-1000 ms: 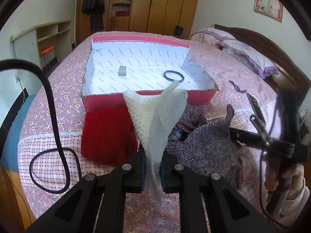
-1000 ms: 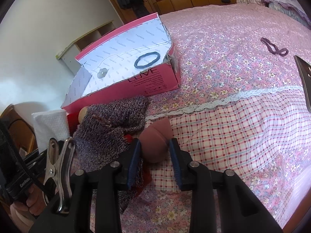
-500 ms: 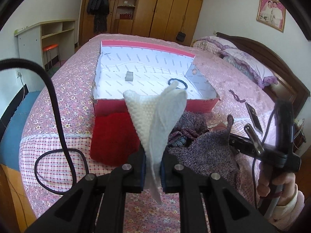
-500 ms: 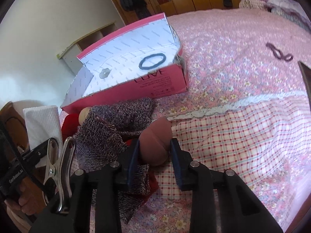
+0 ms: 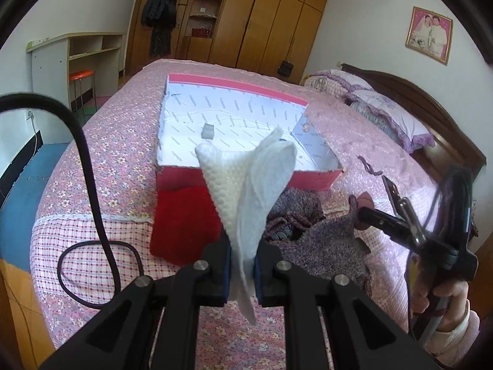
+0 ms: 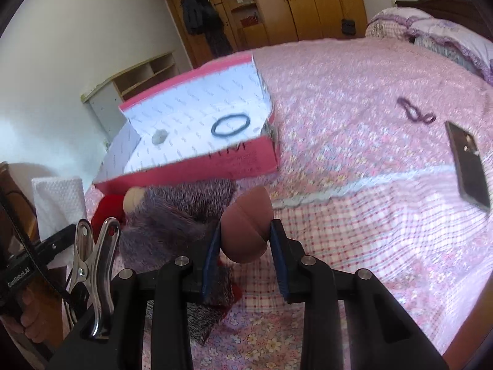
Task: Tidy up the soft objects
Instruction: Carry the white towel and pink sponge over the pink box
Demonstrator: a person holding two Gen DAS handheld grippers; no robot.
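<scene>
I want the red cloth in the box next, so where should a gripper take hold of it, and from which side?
Grip the near left corner of the red cloth. It lies flat on the bedspread, its far edge against the pink box, its right side under the white cloth and beside the grey knit. Only the left and near edges look free, so come down from the left.

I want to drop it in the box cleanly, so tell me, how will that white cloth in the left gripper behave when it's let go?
The white cloth is probably floppy: above the shut left gripper it fans out in loose folds, and a tail hangs below. It looks thin and light, so it may drift or land crumpled rather than flat. It seems unlikely to roll or slip inside the pink box.
</scene>
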